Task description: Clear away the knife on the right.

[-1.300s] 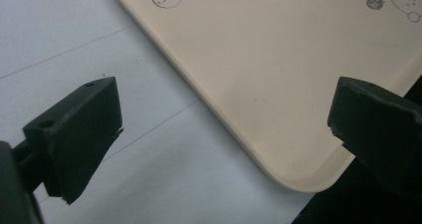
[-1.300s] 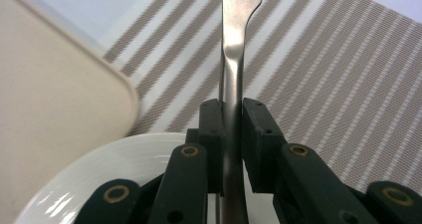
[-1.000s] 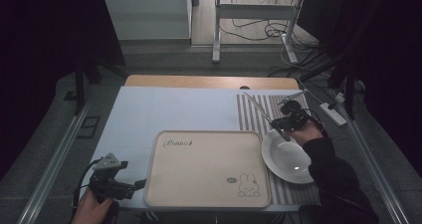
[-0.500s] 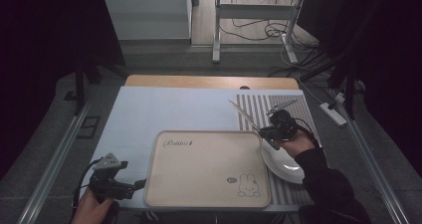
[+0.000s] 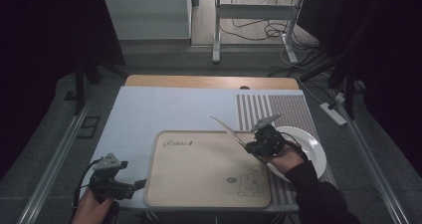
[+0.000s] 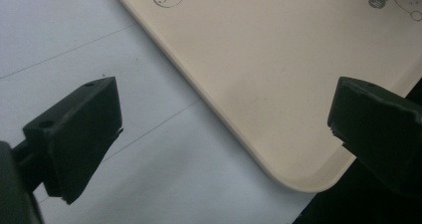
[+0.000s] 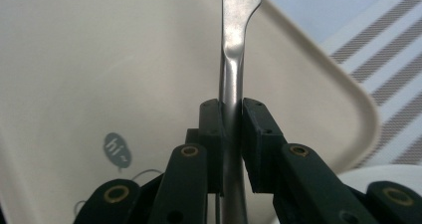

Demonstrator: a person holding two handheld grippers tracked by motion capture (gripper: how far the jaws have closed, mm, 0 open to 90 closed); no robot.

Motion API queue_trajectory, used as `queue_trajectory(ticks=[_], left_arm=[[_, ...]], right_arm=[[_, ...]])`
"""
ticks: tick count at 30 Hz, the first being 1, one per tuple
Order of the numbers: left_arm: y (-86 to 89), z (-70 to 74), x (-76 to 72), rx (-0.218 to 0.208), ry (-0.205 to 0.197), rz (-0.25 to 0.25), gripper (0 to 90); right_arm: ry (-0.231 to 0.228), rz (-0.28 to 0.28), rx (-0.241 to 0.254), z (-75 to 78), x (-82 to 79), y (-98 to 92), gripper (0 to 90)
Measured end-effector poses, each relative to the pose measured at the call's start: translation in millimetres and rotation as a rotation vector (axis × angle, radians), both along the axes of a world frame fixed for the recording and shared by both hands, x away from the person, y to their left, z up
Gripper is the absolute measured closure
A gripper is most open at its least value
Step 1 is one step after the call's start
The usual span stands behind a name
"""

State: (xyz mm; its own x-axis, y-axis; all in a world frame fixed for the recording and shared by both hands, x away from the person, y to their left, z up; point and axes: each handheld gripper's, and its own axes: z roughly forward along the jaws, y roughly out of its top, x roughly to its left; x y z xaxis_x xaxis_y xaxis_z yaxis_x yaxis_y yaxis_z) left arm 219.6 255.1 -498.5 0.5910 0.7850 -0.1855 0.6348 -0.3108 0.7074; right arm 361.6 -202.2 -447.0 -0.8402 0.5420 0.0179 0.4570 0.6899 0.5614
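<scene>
A beige tray [image 5: 199, 179] printed with a rabbit lies at the front middle of the table. My right gripper [image 5: 256, 147] hovers over the tray's far right corner, shut on the handle of a metal table knife [image 5: 226, 128] whose blade points away to the left. In the right gripper view the pads [image 7: 211, 119] clamp the knife [image 7: 234, 35] above the tray [image 7: 99, 59]. A white plate [image 5: 311, 144] sits just right of that hand. My left gripper [image 5: 137, 185] rests at the tray's near left corner, open, its jaws [image 6: 224, 109] spanning the tray's corner [image 6: 278, 74] without touching it.
A pale blue mat [image 5: 164, 109] covers the left and middle of the table, and a grey striped placemat [image 5: 278, 109] lies under the plate at the right. The wooden table edge [image 5: 199, 82] runs along the back. Cables and a power strip [image 5: 333, 112] lie on the floor beyond.
My right gripper has carried the knife leftward, from above the plate to over the tray's far right corner. The left gripper has stayed where it was.
</scene>
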Motion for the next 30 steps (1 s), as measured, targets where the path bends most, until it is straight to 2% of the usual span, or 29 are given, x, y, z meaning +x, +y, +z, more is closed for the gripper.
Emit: queue_trajectory(ticks=[8,11,17,20,23,24,26,27,28,30], left_arm=[[0.0,0.0,-0.1,0.002,-0.001,-0.001,1.8],[0.0,0.0,-0.1,0.002,-0.001,-0.001,1.7],[-0.2,0.1,-0.1,0.002,-0.001,-0.001,1.7],[-0.2,0.1,-0.1,0.003,-0.001,-0.001,1.7],[-0.2,0.2,-0.2,0.005,-0.002,-0.002,1.8],[-0.3,0.2,-0.2,0.006,-0.002,-0.002,1.7],[-0.3,0.2,-0.2,0.006,-0.001,-0.002,1.8],[-0.3,0.1,-0.2,0.006,-0.001,-0.002,1.8],[-0.3,0.1,-0.1,0.006,-0.001,-0.002,1.8],[-0.5,0.1,0.0,0.008,-0.001,-0.003,1.8]], right_arm=[[0.019,0.039,-0.029,-13.7,-19.3,12.1,80.5],[0.041,0.048,-0.058,-20.8,-25.4,14.8,80.5],[0.047,0.062,-0.118,-33.9,-34.2,17.5,80.5],[0.057,0.069,-0.130,-39.1,-36.4,17.9,80.4],[0.046,0.077,-0.158,-45.5,-38.4,19.4,80.1],[0.057,0.081,-0.172,-48.0,-38.2,19.9,79.8],[0.068,0.088,-0.162,-48.6,-37.5,19.5,77.0],[0.070,0.084,-0.147,-46.7,-36.5,19.1,69.5],[0.065,0.083,-0.138,-44.9,-35.3,19.0,67.6],[0.055,0.096,-0.108,-39.0,-31.1,20.3,70.3]])
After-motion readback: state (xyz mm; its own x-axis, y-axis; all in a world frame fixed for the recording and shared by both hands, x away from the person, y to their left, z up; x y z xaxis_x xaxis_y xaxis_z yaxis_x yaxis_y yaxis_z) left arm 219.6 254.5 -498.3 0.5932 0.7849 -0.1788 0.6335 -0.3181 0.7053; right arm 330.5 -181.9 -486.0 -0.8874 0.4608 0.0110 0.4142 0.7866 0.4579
